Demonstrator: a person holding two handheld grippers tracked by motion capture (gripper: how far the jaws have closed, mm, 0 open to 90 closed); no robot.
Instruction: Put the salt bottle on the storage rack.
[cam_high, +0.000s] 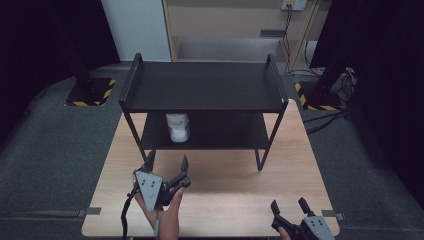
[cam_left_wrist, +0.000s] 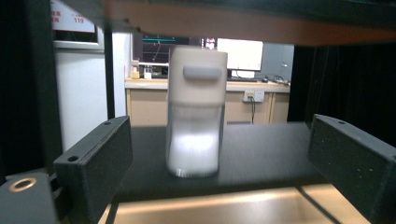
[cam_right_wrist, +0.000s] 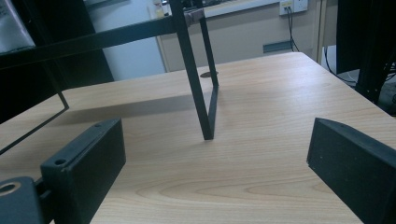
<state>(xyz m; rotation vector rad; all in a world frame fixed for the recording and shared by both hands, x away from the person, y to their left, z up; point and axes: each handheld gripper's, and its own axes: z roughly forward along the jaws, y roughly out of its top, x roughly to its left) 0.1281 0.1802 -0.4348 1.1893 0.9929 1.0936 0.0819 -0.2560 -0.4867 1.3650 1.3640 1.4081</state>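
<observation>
Listing by view, landmark being the black shelf rack.

High view
- Rack: two-tier black shelf rack standing on the wooden tabletop, toward its far edge.
- White container: upright on the rack's lower shelf, left of that shelf's middle, partly shadowed by the upper shelf.
- Left gripper: held in a hand just in front of the rack's front-left leg, jaws spread apart and pointed at the lower shelf; nothing between them, container well clear of the tips.
- Right gripper: at the near-right corner of the tabletop, well apart from the rack, jaws spread, empty.

Left gripper view
- White container: upright on the rack's lower shelf, white cap above a cloudy lower body, slightly blurred.
- Left gripper: jaws released, one either side of the container's line but short of it, not touching.

Right gripper view
- Rack leg: thin black front leg standing on the tabletop.
- Right gripper: jaws released, wide apart, low over bare wood, short of the leg.
</observation>
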